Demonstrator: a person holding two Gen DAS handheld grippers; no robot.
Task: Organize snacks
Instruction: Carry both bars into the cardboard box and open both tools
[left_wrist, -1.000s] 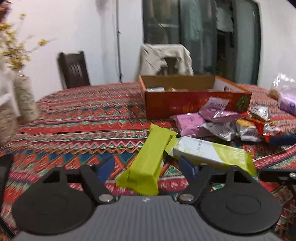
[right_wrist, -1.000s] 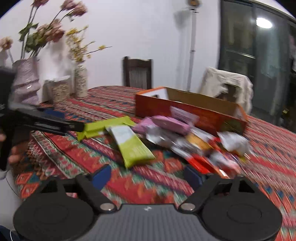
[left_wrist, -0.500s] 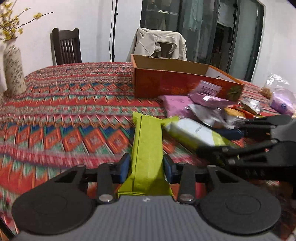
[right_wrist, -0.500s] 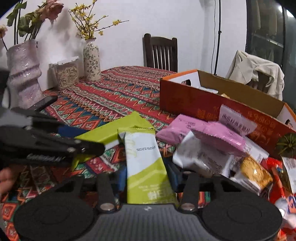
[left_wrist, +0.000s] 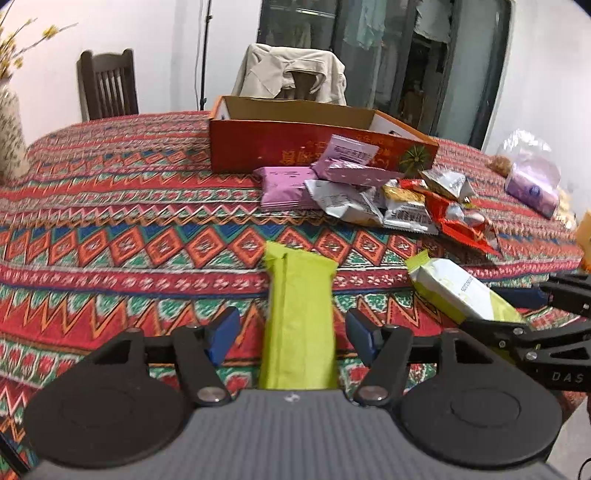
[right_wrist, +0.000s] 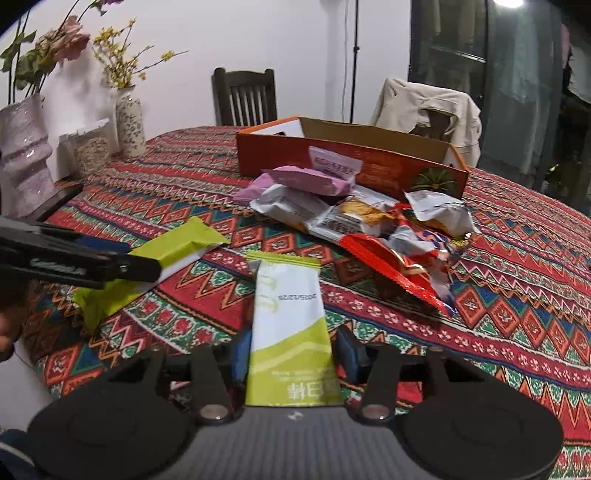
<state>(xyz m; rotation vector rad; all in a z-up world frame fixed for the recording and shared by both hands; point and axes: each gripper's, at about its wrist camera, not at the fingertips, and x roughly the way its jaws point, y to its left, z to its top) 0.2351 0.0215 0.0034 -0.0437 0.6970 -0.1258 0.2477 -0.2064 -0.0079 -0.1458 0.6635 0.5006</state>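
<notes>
A plain lime-green snack bar (left_wrist: 299, 317) lies between the blue pads of my left gripper (left_wrist: 293, 334); the jaws stand wide with gaps on both sides, and it also shows in the right wrist view (right_wrist: 147, 269). My right gripper (right_wrist: 290, 350) is shut on a white-and-green snack packet (right_wrist: 290, 325), also visible in the left wrist view (left_wrist: 461, 291). A pile of pink, silver and red snack packets (left_wrist: 369, 195) lies in front of an open orange cardboard box (left_wrist: 295, 147), which also shows in the right wrist view (right_wrist: 369, 162).
The table carries a red patterned cloth (left_wrist: 110, 221). Vases (right_wrist: 22, 162) and a jar (right_wrist: 88, 147) stand at the left; a phone (right_wrist: 55, 199) lies nearby. A clear bag with purple packs (left_wrist: 532, 177) sits at the right. Chairs stand behind the table.
Both grippers pulled back from the pile, each with its bar. The left jaws, closed on the green bar half a second ago, now stand wide. The right gripper still grips its packet.
</notes>
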